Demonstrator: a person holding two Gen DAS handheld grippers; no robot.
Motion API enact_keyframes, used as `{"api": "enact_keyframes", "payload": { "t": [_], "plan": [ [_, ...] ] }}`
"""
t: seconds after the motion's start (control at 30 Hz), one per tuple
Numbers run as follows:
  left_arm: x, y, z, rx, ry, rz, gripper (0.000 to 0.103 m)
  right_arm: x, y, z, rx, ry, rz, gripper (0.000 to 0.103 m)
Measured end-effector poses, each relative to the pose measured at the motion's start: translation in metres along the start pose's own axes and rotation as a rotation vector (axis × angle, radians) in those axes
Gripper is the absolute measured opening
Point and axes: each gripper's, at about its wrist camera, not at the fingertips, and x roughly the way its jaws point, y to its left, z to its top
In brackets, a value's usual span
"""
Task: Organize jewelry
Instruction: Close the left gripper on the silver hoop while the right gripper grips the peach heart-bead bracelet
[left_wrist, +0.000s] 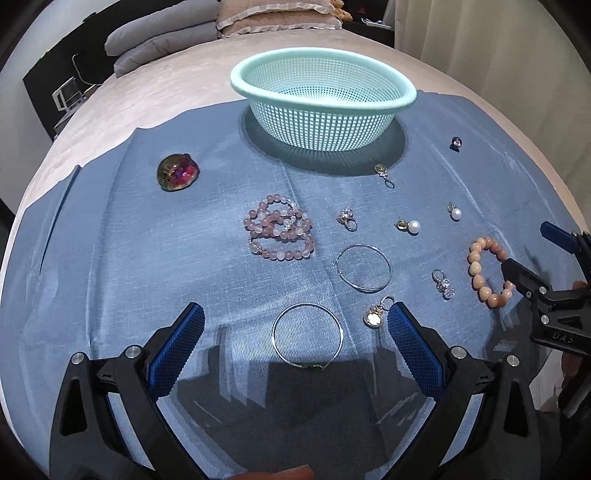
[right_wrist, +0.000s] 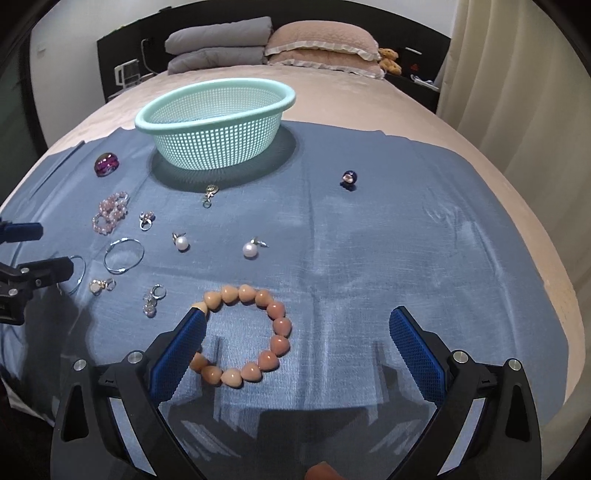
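So basically nothing is sorted yet, as far as I can see. The blue cloth (right_wrist: 369, 236) is spread over the bed and the mint basket (left_wrist: 325, 110) sits by its far edge, and from what shows through the mesh I can't spot anything inside it. I'm guessing that's where everything goes, so the whole job is ahead of me.

Biggest loose piece is the pink bead bracelet pile (left_wrist: 279, 232) around the middle of the cloth, left of centre. Then the peach bead bracelet (right_wrist: 243, 336) near the near edge on the right side. Two thin silver bangles next: one bangle (left_wrist: 307, 335) close to the near edge, the other hoop (left_wrist: 364, 267) just beyond it. The iridescent glass dome (left_wrist: 178, 172) sits out toward the far left corner.

Small stuff: two pearl earrings (right_wrist: 216, 245), a pair of crystal drop earrings (left_wrist: 443, 283), a gold charm (left_wrist: 375, 315), a small cluster ring (left_wrist: 347, 218), a gold pendant (left_wrist: 384, 175) right by the basket, and a tiny dark blue bead (right_wrist: 348, 178) off toward the far right.

My left gripper (left_wrist: 295, 325) is spread wide with nothing in it, straddling the nearer bangle. My right gripper (right_wrist: 297, 326) is also wide open and empty, its left finger touching or overlapping the peach bracelet's rim. I'd say that's the first grab.
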Motion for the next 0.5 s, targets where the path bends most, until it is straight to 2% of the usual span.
{"api": "enact_keyframes", "payload": {
  "t": [0.07,0.2,0.3,0.37,0.5],
  "plan": [
    [0.009,-0.001,0.004,0.033,0.0,0.01,0.097,0.011,-0.002,0.001,0.001,0.014,0.044,0.095],
    [0.024,-0.008,0.006,0.07,0.003,-0.066,0.097,0.029,0.001,-0.004,0.009,0.013,0.111,0.096],
    [0.034,-0.017,0.007,0.105,-0.017,-0.104,0.097,0.036,0.0,-0.01,0.034,-0.031,0.11,0.097],
    [0.044,-0.018,0.005,0.09,-0.01,-0.117,0.098,0.036,0.001,-0.016,0.047,-0.066,0.105,0.097],
    [0.052,-0.024,0.007,0.109,-0.069,-0.102,0.099,0.037,-0.003,-0.016,0.064,-0.083,0.114,0.097]
  ]
}}
